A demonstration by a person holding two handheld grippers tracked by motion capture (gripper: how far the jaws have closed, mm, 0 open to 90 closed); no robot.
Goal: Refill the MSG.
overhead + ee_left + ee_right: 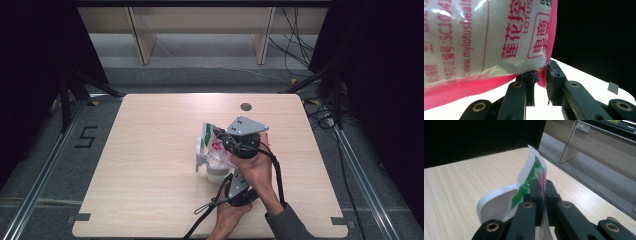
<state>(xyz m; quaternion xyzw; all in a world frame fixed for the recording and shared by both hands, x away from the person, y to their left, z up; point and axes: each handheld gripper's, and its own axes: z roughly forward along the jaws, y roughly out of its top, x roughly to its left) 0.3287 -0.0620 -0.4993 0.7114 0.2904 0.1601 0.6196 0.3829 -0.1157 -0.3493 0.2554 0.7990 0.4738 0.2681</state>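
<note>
Bag [214, 142] held tilted over white cup [216, 170], near table [150, 165] centre. Right gripper [543, 191] clamped tight on bag's top edge; left gripper [543, 75] pinching its pink bottom corner.

The bag [474, 42] is thin plastic film, glossy and crinkled, with light glinting off its creases; its sealed edge [543, 180] is a flat, smooth strip. The white jug [496, 205] beneath it looks like smooth plastic with a soft sheen. The table [150, 150] is pale wood-grain laminate, matt. Both grippers, left [540, 75] and right [542, 187], have matt black plastic jaws with small brass-coloured rivets. A grey metal plate [247, 126] tops one.
</note>
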